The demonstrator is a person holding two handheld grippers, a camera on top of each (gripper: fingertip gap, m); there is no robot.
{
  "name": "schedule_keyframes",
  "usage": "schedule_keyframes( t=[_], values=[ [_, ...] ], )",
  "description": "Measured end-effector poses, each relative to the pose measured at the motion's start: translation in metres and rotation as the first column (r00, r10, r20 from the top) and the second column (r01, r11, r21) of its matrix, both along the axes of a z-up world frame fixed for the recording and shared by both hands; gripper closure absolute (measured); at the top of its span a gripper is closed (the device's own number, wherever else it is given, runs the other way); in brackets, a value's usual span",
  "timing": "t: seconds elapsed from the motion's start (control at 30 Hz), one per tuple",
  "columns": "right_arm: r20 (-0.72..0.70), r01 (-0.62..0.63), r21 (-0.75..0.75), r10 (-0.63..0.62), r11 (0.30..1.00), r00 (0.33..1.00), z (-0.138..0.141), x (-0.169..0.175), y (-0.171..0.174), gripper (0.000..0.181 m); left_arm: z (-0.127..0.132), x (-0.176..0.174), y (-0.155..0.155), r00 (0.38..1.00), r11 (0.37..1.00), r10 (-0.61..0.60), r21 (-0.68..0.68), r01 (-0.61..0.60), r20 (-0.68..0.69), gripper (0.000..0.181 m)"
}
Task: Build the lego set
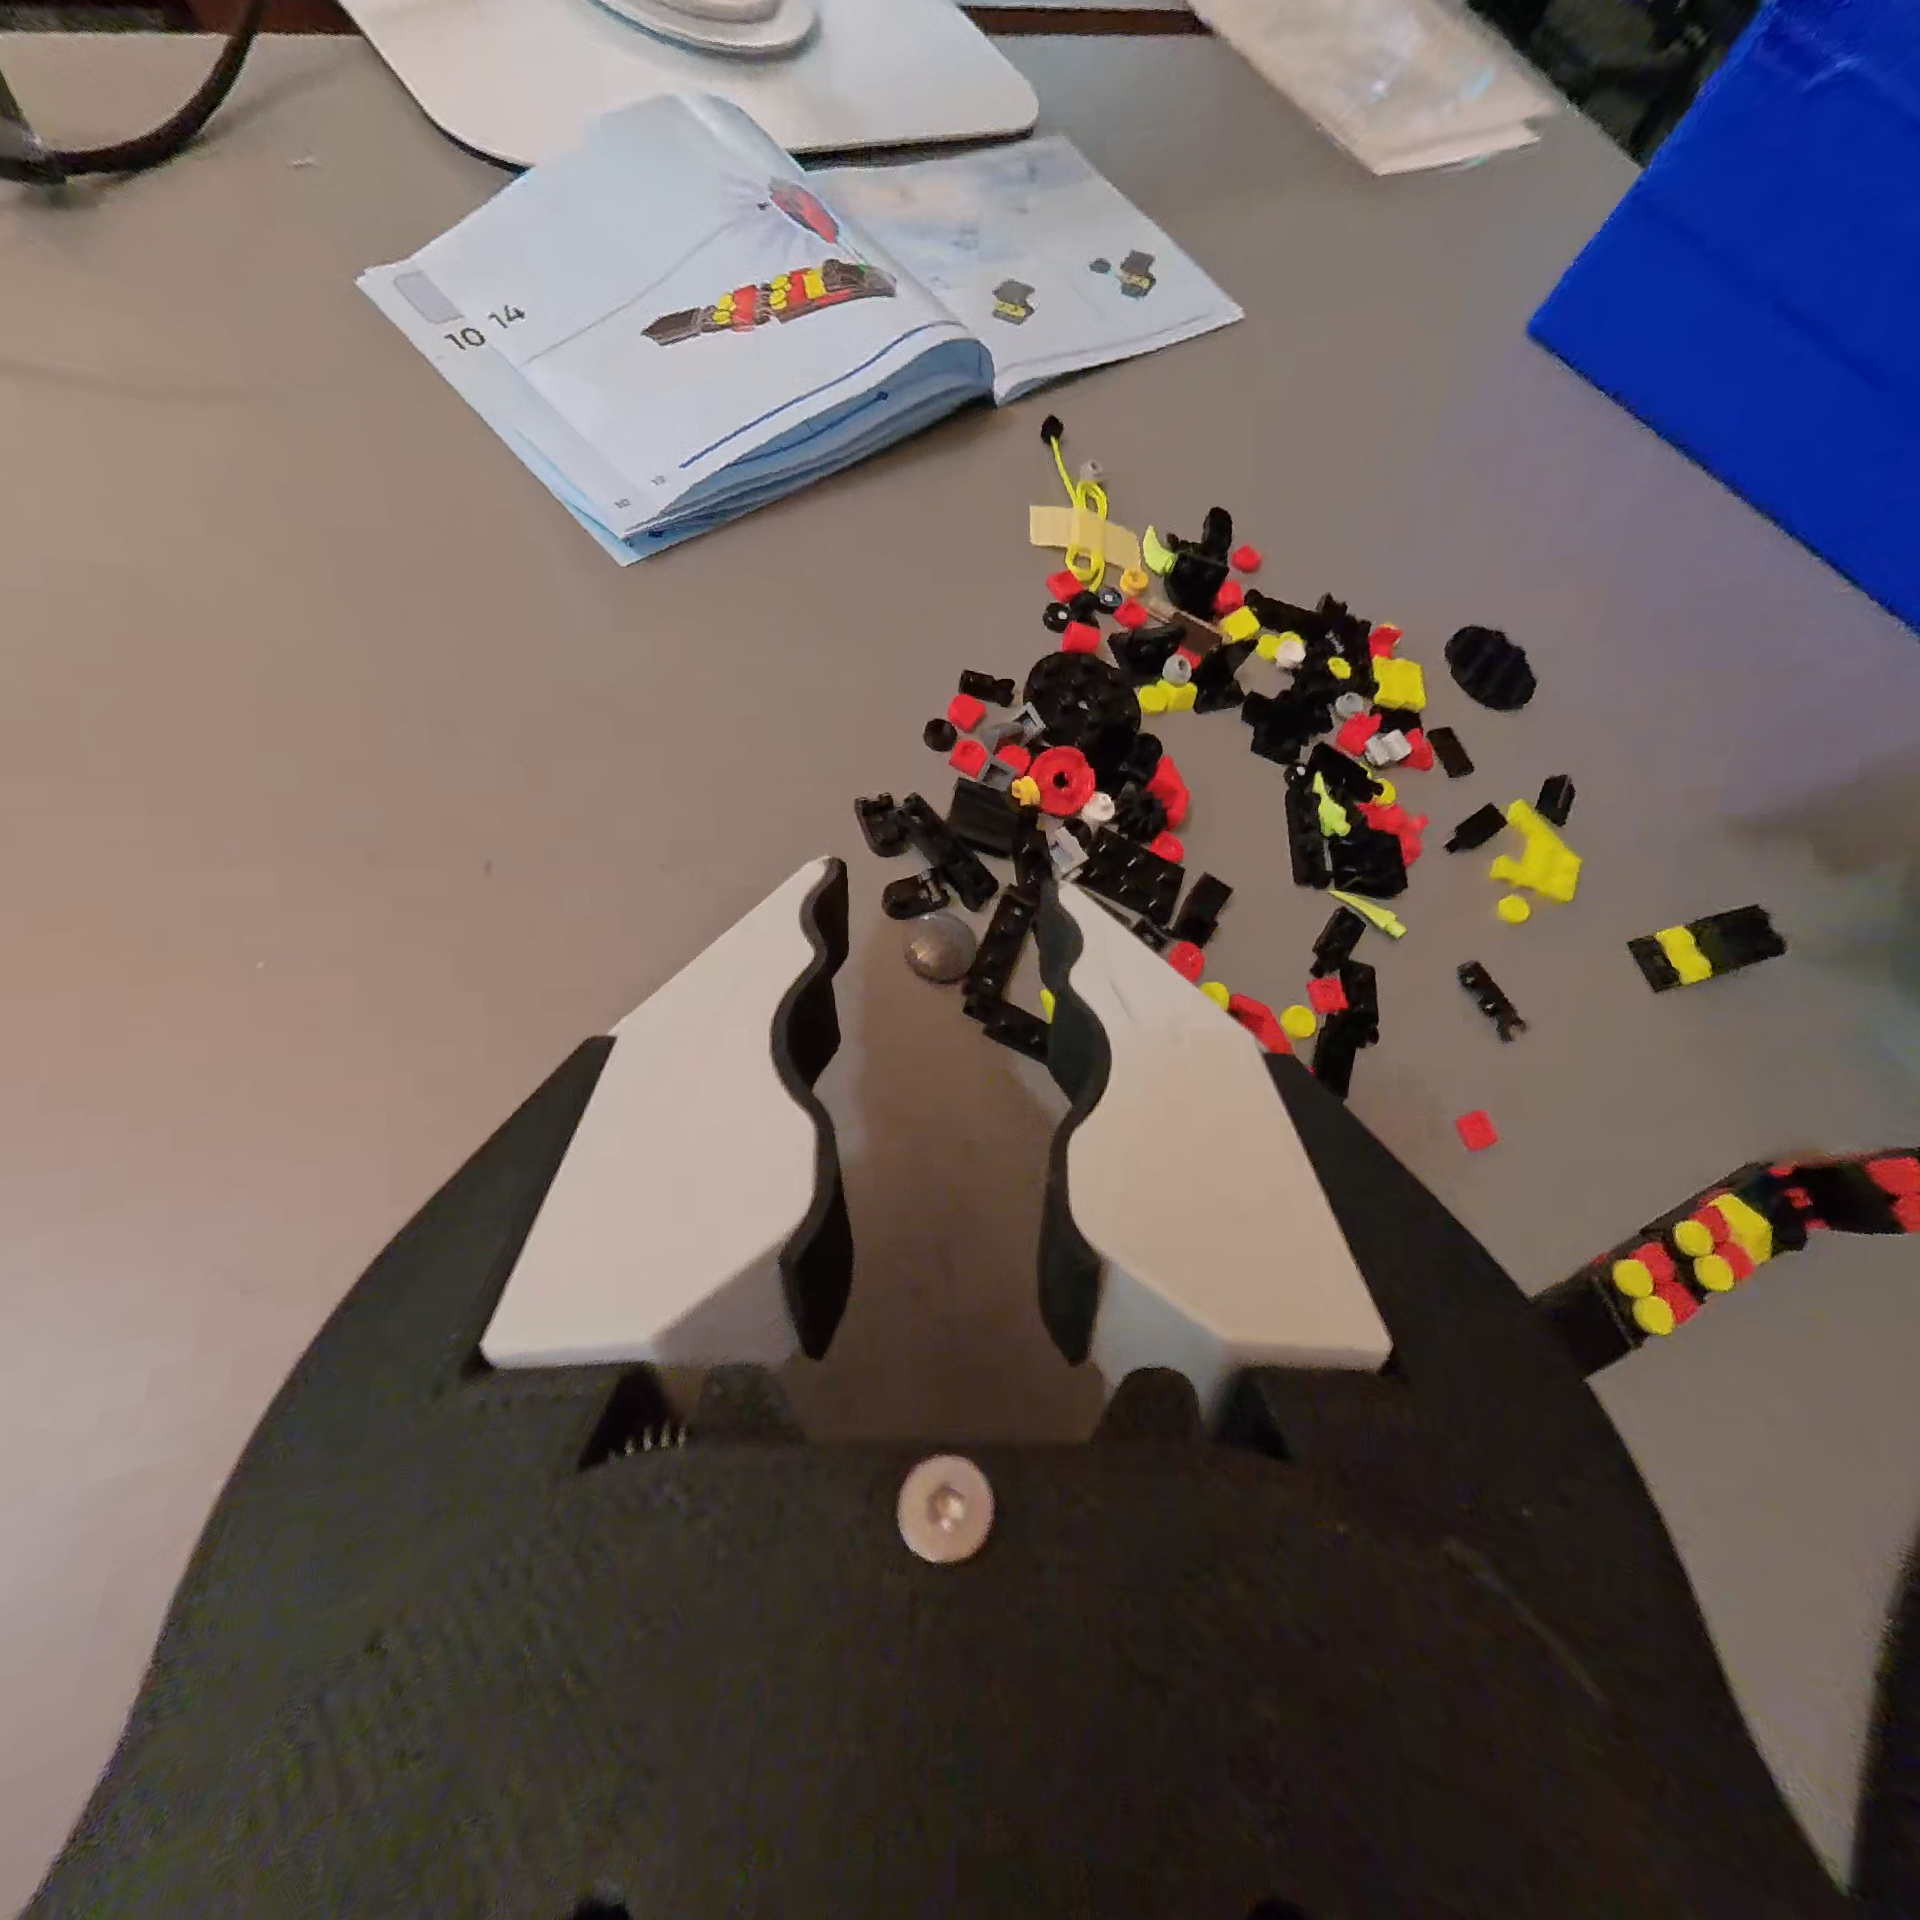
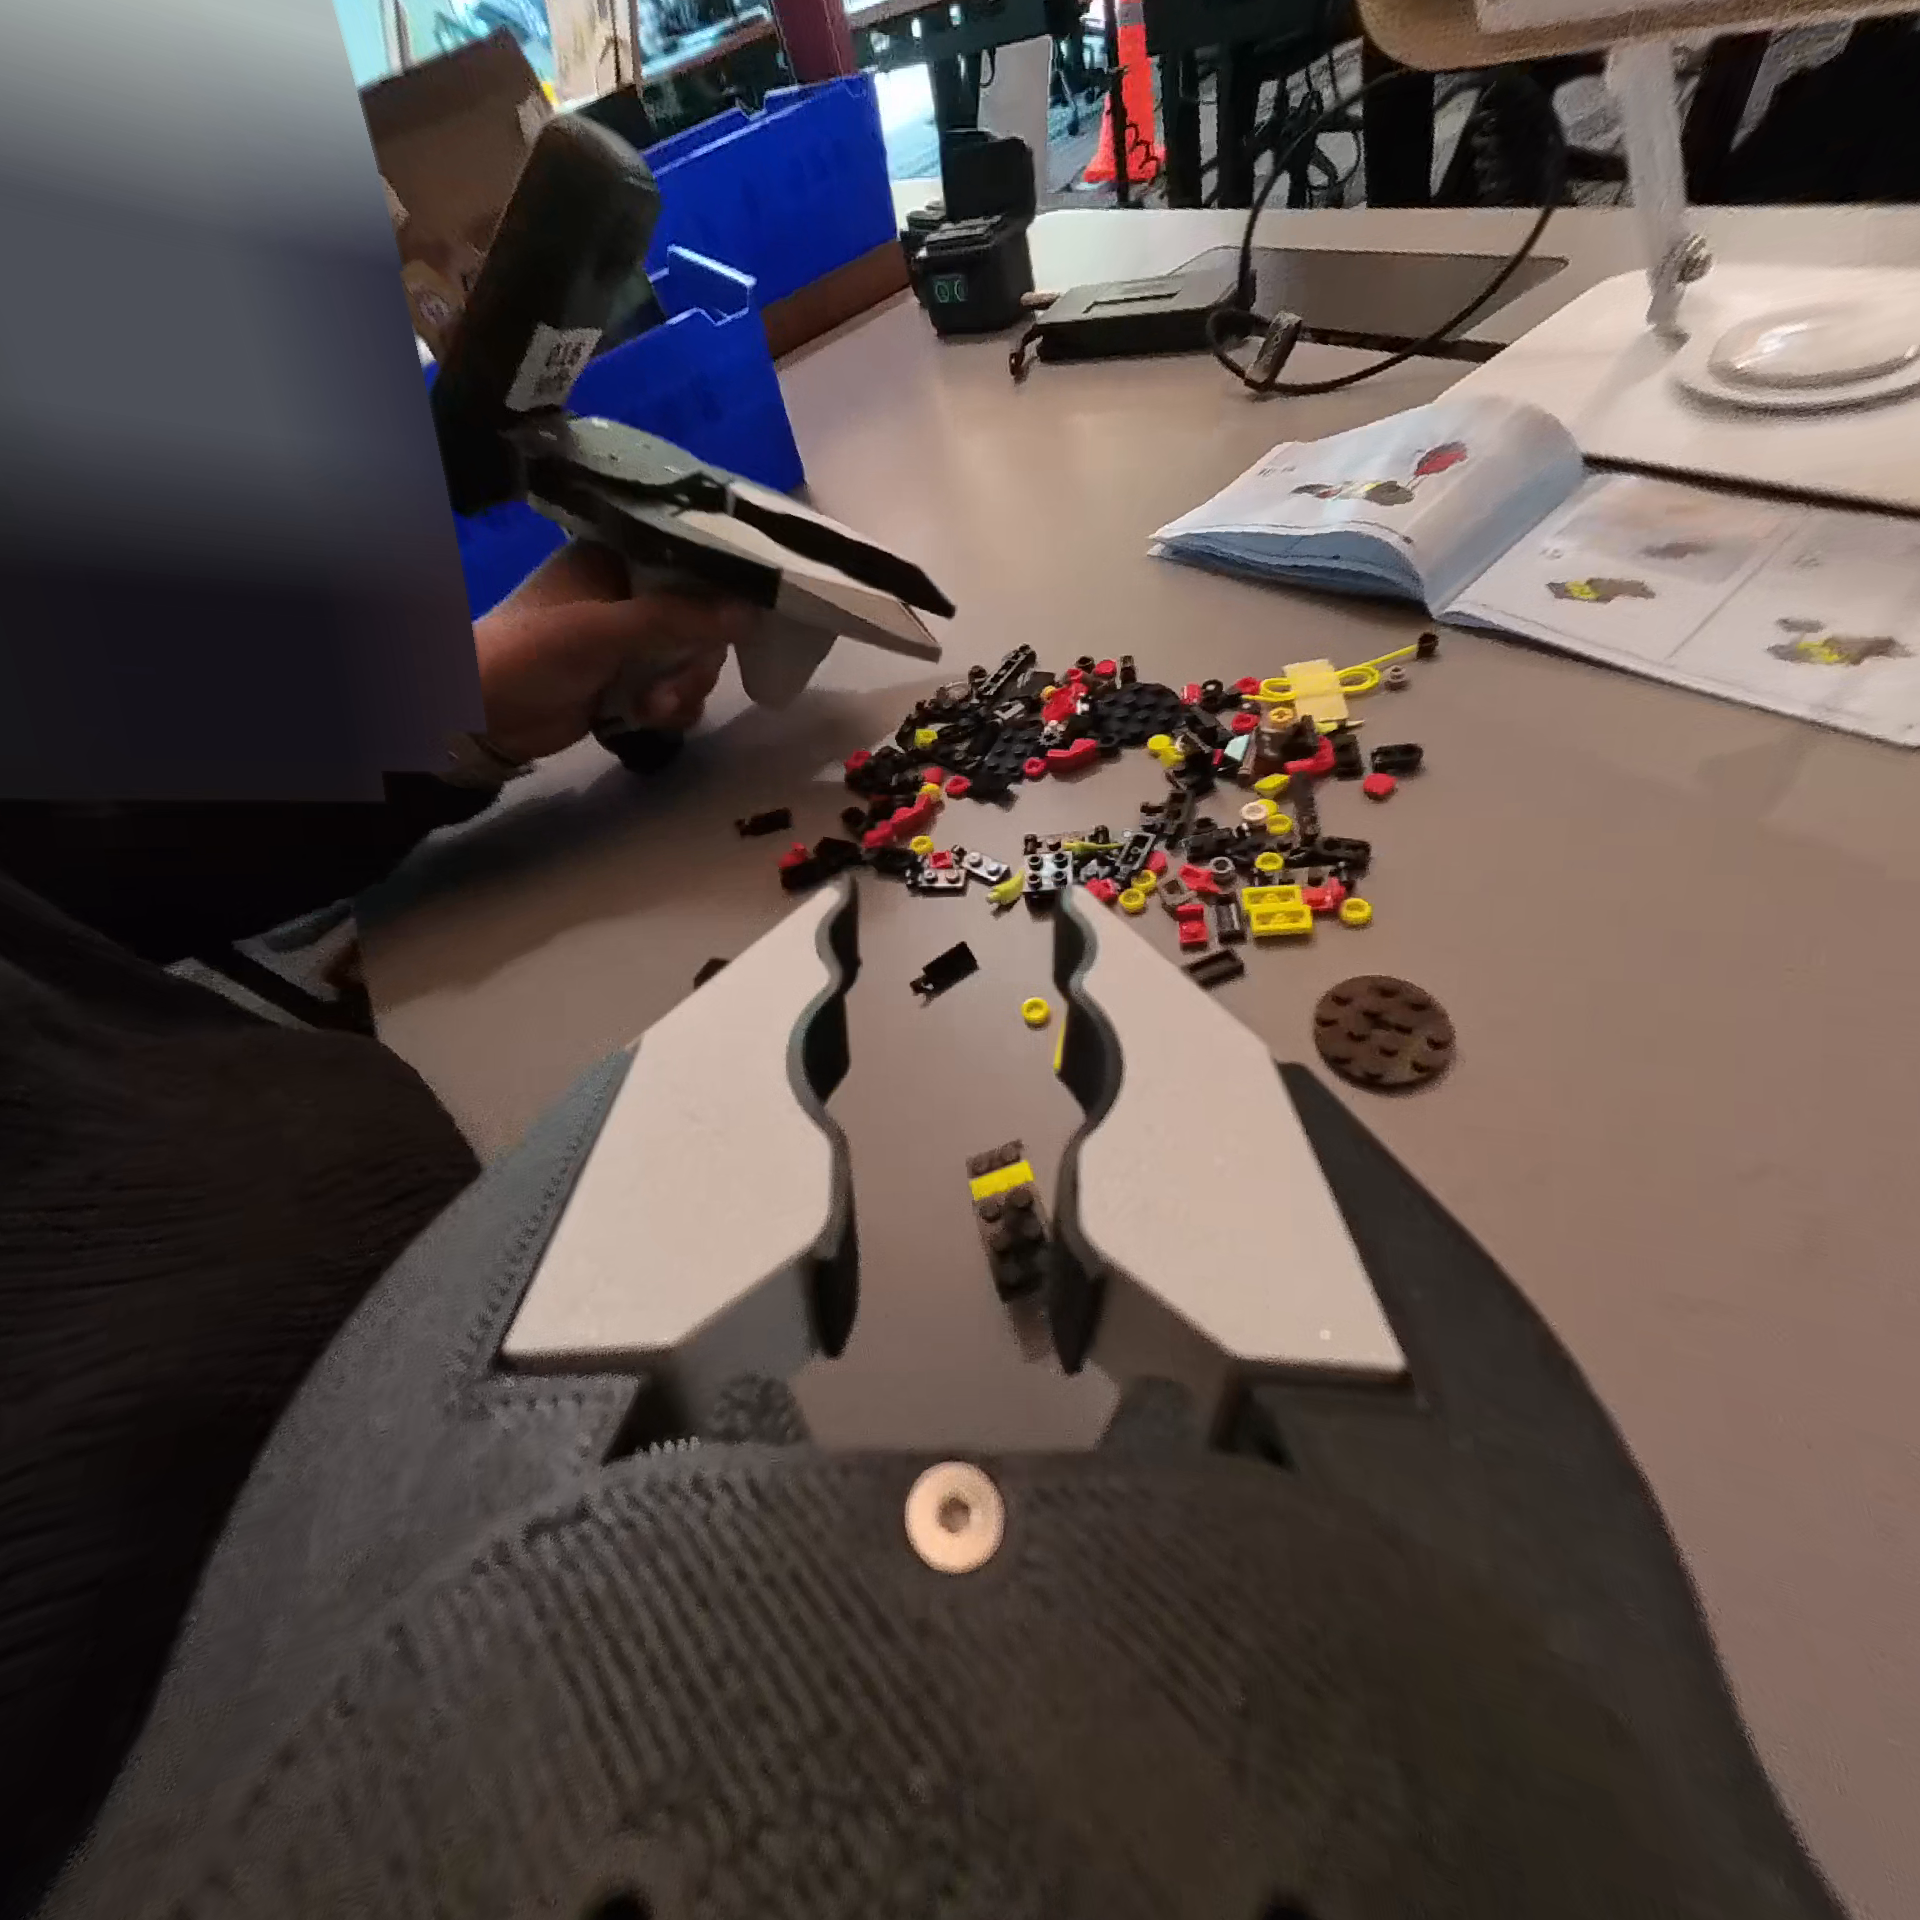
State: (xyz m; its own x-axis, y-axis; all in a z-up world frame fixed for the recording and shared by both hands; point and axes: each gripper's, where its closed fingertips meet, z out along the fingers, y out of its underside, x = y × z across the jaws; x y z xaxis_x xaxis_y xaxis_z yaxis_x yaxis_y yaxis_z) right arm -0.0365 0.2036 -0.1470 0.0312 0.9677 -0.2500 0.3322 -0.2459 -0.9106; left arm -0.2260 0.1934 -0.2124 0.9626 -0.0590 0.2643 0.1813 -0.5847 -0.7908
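Grey desk (image 1: 312, 727), open booklet (image 1: 748, 312) toward far edge. Loose bricks (image 1: 1195, 758) heaped mid-desk. Left gripper (image 1: 940, 904) and right gripper (image 2: 956, 914) both parted, empty. Best to single out one brick, pinching squarely.

Glossy plastic bricks (image 1: 1195, 748) lie on a smooth matt table (image 1: 312, 779) beside a paper booklet (image 1: 727, 343).

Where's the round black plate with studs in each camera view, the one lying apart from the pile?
Left wrist view: round black plate lies right of centre, beyond the loose pile's far right edge.
Right wrist view: round black plate lies right of the right gripper.
Shared landmark: the open instruction booklet.
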Motion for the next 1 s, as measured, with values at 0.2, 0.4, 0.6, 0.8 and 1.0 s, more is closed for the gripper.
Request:
schedule_keyframes(
  t=[0.2, 0.4, 0.6, 0.8, 1.0],
  values=[
    [0.042, -0.053, -0.058, 0.055, 0.997, 0.998, -0.011, -0.003, -0.011, 0.148, 0.000, -0.004, -0.001, 1.000, 1.000, 0.014, -0.002, -0.014, 0.006, 0.148],
    [0.030, -0.044, -0.085, 0.047, 0.995, 0.998, -0.010, -0.002, -0.009, 0.148, -0.005, 0.005, -0.001, 0.998, 0.999, -0.029, -0.031, 0.027, -0.058, 0.155],
    [0.032, -0.044, -0.084, 0.047, 0.996, 0.998, -0.010, -0.002, -0.009, 0.148, -0.005, 0.008, -0.002, 0.997, 0.998, -0.046, -0.034, 0.044, -0.064, 0.162],
    [0.036, -0.045, -0.086, 0.048, 0.995, 0.998, -0.011, -0.003, -0.009, 0.148, -0.006, 0.015, -0.002, 0.994, 0.996, -0.079, -0.037, 0.077, -0.075, 0.167],
    [0.035, -0.046, -0.086, 0.049, 0.995, 0.998, -0.011, -0.003, -0.010, 0.148, -0.007, 0.019, -0.002, 0.992, 0.995, -0.095, -0.044, 0.091, -0.088, 0.169]
  ],
)
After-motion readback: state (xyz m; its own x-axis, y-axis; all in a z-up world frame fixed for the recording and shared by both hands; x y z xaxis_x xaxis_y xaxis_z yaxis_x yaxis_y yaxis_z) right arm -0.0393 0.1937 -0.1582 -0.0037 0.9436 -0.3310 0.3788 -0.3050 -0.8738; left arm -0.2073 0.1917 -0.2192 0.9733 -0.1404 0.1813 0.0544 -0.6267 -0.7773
